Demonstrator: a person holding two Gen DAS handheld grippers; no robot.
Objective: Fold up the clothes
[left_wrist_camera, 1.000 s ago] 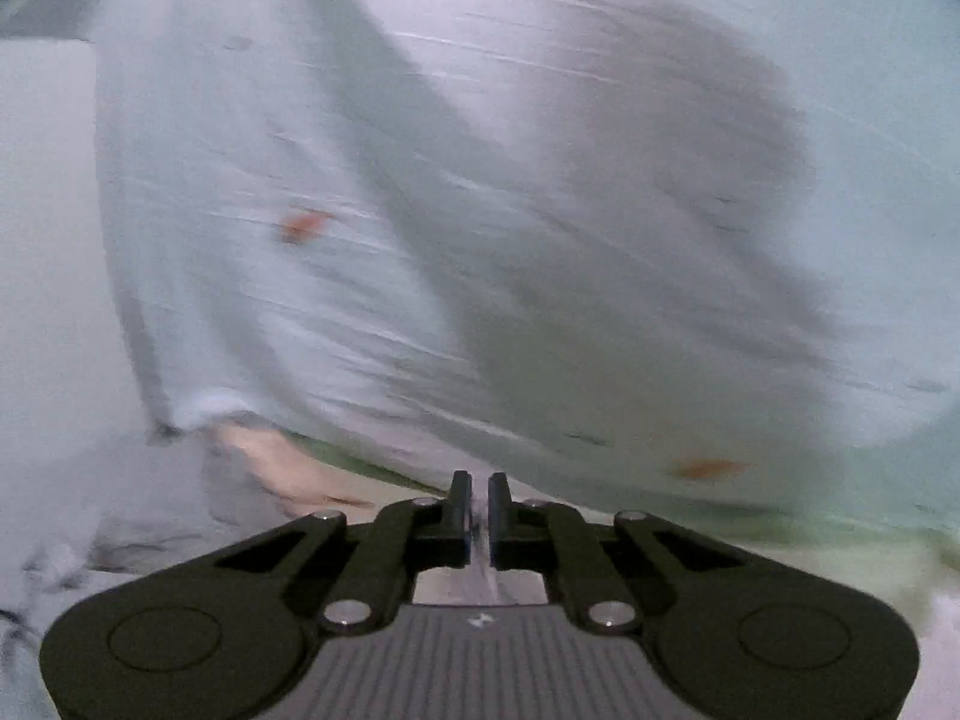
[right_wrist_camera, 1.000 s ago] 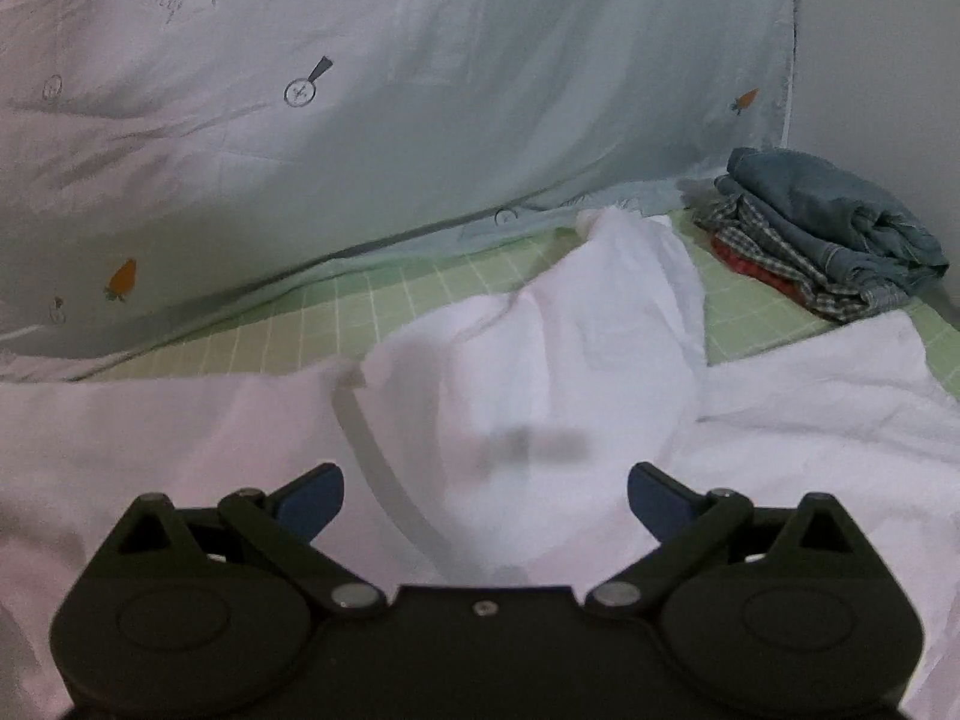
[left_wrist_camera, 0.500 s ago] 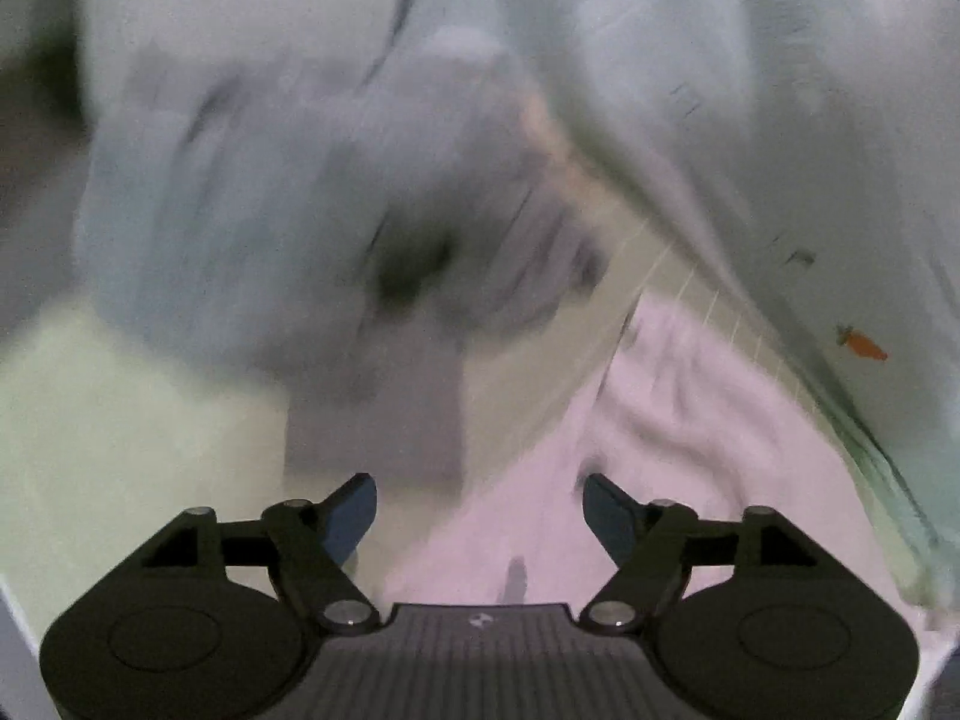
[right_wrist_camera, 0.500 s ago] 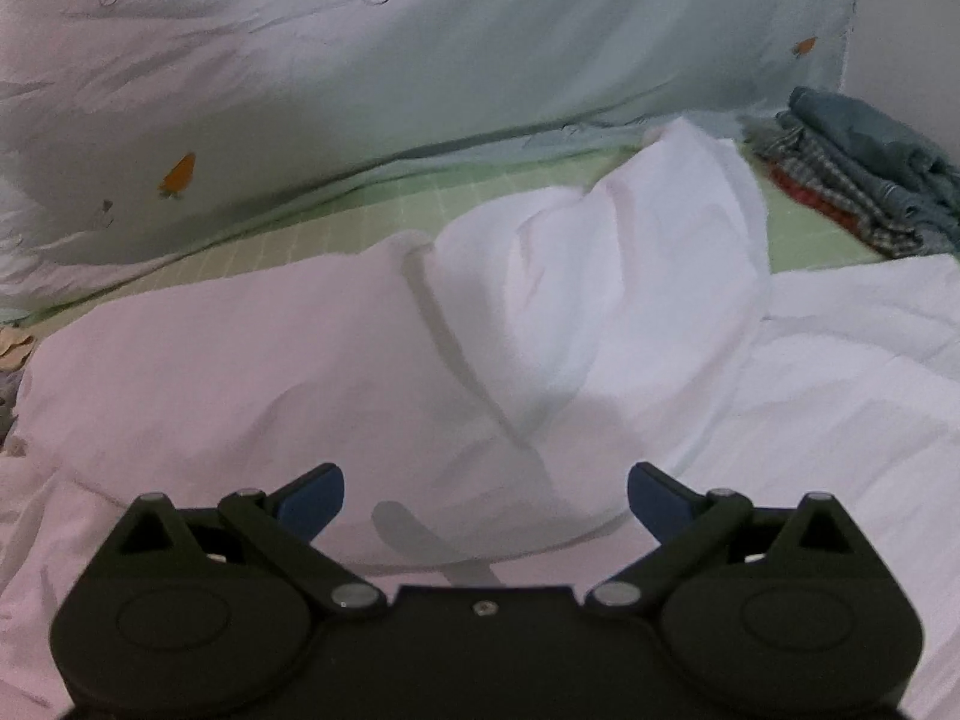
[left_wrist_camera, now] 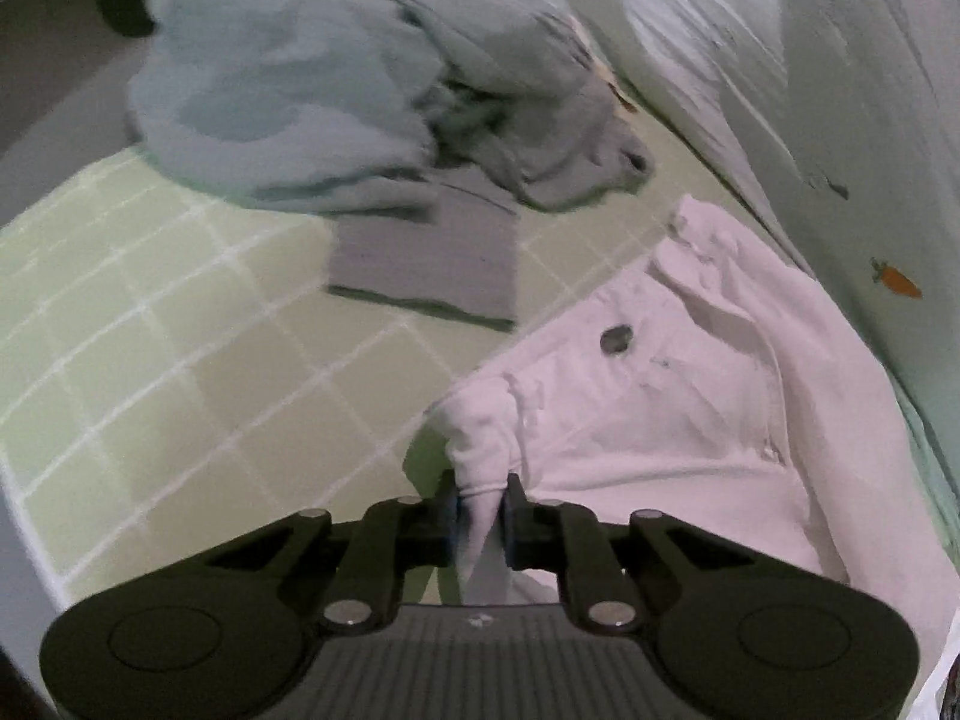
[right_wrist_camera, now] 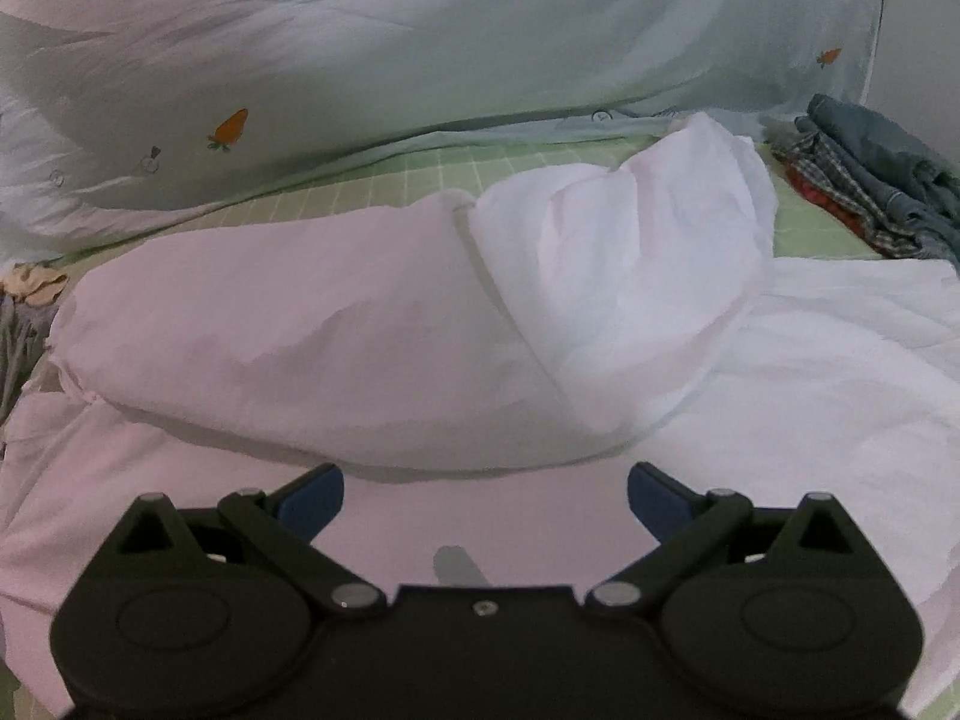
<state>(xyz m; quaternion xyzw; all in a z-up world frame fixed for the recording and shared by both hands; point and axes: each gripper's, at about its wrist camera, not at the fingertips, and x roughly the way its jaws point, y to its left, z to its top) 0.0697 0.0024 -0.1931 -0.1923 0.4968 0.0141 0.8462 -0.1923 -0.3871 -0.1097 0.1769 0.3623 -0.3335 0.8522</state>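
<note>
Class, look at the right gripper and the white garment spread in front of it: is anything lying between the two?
Nothing visible does. The right gripper hangs with jaws wide over the white garment, with only the garment's own cloth under and ahead of it.

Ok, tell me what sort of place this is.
Probably a bedroom, on a bed: a green checked sheet, a carrot-print duvet heaped behind, and a stack of folded clothes at the side.
</note>
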